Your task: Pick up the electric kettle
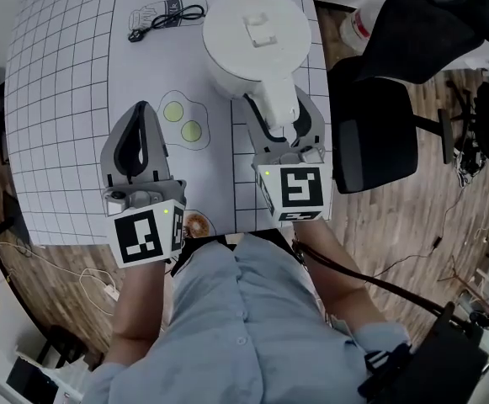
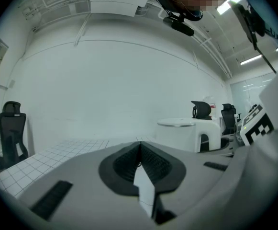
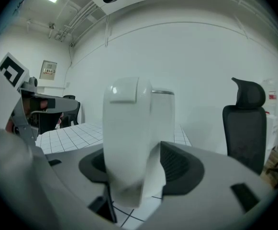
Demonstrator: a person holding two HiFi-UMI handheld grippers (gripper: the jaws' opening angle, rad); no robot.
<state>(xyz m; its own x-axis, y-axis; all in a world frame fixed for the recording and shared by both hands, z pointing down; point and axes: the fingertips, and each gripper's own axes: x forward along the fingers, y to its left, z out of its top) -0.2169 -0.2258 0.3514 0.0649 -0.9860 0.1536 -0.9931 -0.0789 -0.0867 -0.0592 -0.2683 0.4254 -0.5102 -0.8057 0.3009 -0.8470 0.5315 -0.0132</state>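
Note:
A white electric kettle (image 1: 257,40) stands at the far middle of the grid-marked table (image 1: 59,99), its handle (image 1: 275,99) pointing back at me. My right gripper (image 1: 278,109) is open, one jaw on each side of the handle. In the right gripper view the kettle's handle (image 3: 131,143) fills the gap in front of the dark pads (image 3: 179,169). My left gripper (image 1: 140,112) hovers over the table left of the kettle, shut and empty. In the left gripper view its pads (image 2: 150,164) meet, and the kettle (image 2: 184,133) shows far off to the right.
A bagged black cable (image 1: 167,15) lies at the table's far side. A fried-egg drawing (image 1: 185,120) sits between the grippers. A black office chair (image 1: 379,133) stands close to the table's right edge, with a bottle (image 1: 358,23) behind it. The near table edge runs under my wrists.

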